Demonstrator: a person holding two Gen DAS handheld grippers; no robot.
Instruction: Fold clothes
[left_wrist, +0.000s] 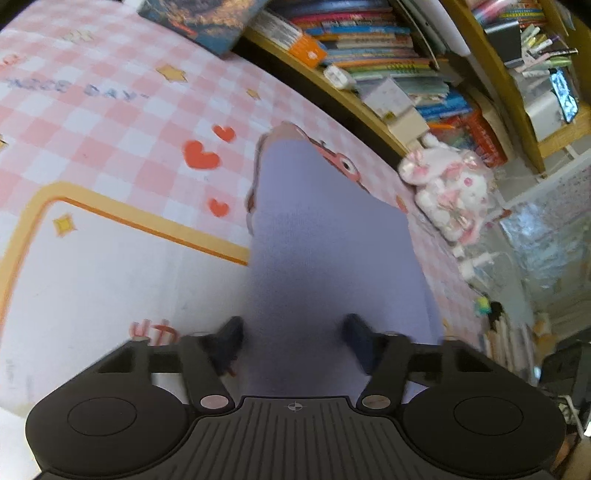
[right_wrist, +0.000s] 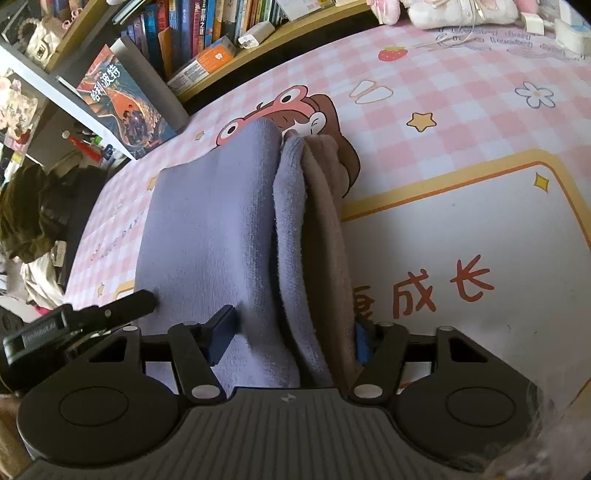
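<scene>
We had both grippers pinching the near edge of the soft lavender fleece garment (right_wrist: 207, 229), lifted off the pink checked desk (right_wrist: 461, 122). Left gripper (left_wrist: 293, 341) and right gripper (right_wrist: 293, 332) clamped cloth, likely to carry the fold over.

A home, most likely a child's room or study corner; the desk mat (right_wrist: 461, 122) is pink-checked, printed with hearts, stars, a cartoon girl and Chinese characters; a wooden bookshelf (left_wrist: 354, 99) behind it is crammed with bright books (left_wrist: 369, 40) and a charger (right_wrist: 255, 35); a plush rabbit (left_wrist: 447, 188) in pink and white sits at the mat's edge; pens (left_wrist: 546, 44) fill a higher shelf; loose clothes (right_wrist: 26, 218) are heaped beside the desk.
</scene>
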